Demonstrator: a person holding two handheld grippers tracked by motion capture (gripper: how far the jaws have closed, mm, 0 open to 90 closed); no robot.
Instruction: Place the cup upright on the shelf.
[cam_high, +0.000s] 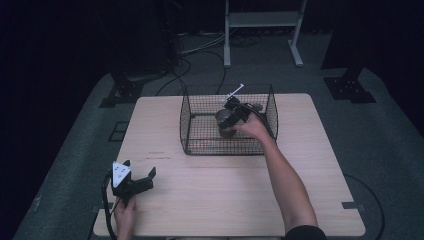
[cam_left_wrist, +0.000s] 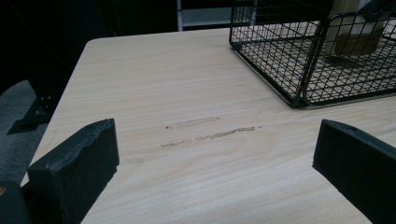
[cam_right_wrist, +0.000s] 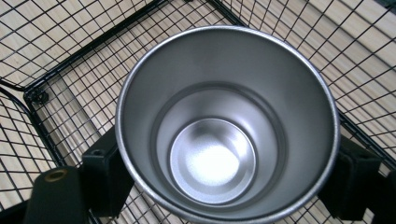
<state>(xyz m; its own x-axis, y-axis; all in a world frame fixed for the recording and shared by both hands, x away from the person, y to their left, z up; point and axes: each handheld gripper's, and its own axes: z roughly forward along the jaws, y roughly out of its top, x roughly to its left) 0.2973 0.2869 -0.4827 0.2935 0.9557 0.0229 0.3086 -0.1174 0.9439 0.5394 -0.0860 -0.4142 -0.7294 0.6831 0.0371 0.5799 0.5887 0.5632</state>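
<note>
The right gripper (cam_right_wrist: 219, 186) clamped its jaws on the cup (cam_right_wrist: 224, 121) inside the basket (cam_high: 186, 120) at centre frame, while the left gripper (cam_high: 137, 177) rested open-jawed on the tabletop (cam_high: 225, 190), lower left, idle.

A silver steel cup (cam_right_wrist: 224, 135) gleams inside a black wire-grid basket (cam_high: 200, 145). The table (cam_high: 225, 185) is pale wood with fine grain. Both grippers' jaws are matte black.

High view overhead, far; tool views close; all share wire basket (cam_high: 227, 120).
</note>
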